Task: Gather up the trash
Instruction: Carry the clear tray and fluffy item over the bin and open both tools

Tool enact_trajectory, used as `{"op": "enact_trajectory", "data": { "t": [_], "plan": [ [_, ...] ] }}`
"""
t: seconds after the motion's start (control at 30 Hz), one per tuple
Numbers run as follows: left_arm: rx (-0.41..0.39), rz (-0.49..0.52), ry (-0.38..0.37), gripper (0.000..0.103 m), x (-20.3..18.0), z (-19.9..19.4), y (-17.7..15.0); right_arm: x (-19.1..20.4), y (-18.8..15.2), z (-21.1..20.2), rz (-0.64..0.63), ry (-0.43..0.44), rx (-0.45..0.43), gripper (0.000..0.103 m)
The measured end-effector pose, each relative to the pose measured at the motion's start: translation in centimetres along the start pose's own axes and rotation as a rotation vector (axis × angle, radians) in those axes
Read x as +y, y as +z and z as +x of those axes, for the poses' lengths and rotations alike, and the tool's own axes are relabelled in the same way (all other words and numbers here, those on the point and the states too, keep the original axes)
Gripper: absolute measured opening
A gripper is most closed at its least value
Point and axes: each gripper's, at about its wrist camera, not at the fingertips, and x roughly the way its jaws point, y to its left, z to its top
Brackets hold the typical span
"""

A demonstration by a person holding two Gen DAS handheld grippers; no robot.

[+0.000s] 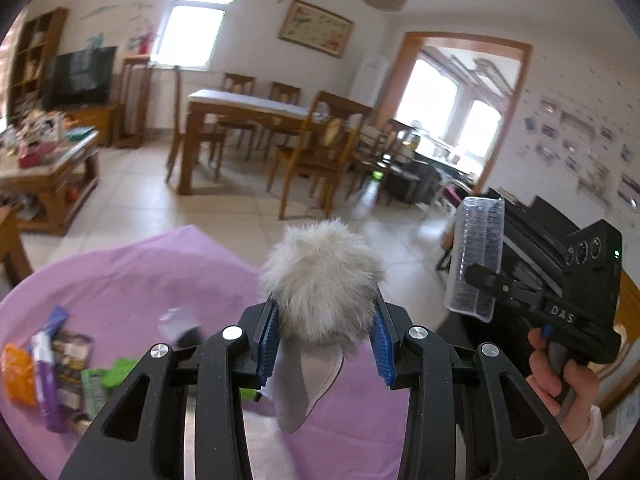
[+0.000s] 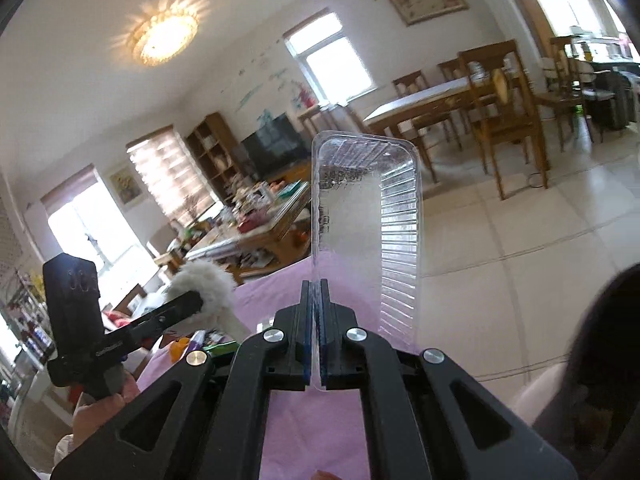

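Fluffy grey-white fur pompom with a pale flat tail (image 1: pixel 320 280) sits clamped between the blue-padded fingers of the left gripper (image 1: pixel 325 342), held above a desk draped in lilac cloth (image 1: pixel 132 280). One clear ribbed plastic tray (image 2: pixel 360 216) stands upright, its edge pinched by the right gripper (image 2: pixel 319 340), whose fingers are pressed together on it. About four crumpled wrappers, orange, purple, dark and green (image 1: pixel 52 368), lie in a cluster on the cloth at the left.
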Motion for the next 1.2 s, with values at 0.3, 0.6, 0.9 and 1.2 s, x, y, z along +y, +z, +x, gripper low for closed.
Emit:
{"op": "enact_trajectory", "data": {
  "t": [0.3,0.6,0.9,1.2],
  "plan": [
    [0.056,0.072,-0.121,0.039,-9.5,4.7,-1.8,-6.4,-0.1,-7.3,0.071,-0.129,-0.127,0.003],
    [0.147,0.138,-0.257,0.039,-18.9,11.7,-4.3,-11.4,-2.1,-11.2,0.161,-0.217,-0.178,0.003],
    [0.239,0.211,-0.316,0.039,-26.5,18.0,-8.2,-15.4,-4.1,-13.4,0.228,-0.263,-0.183,0.003],
    [0.296,0.289,-0.305,0.039,-30.4,21.1,-11.6,-18.5,-5.4,-14.2,0.28,-0.287,-0.158,0.004]
  ]
}}
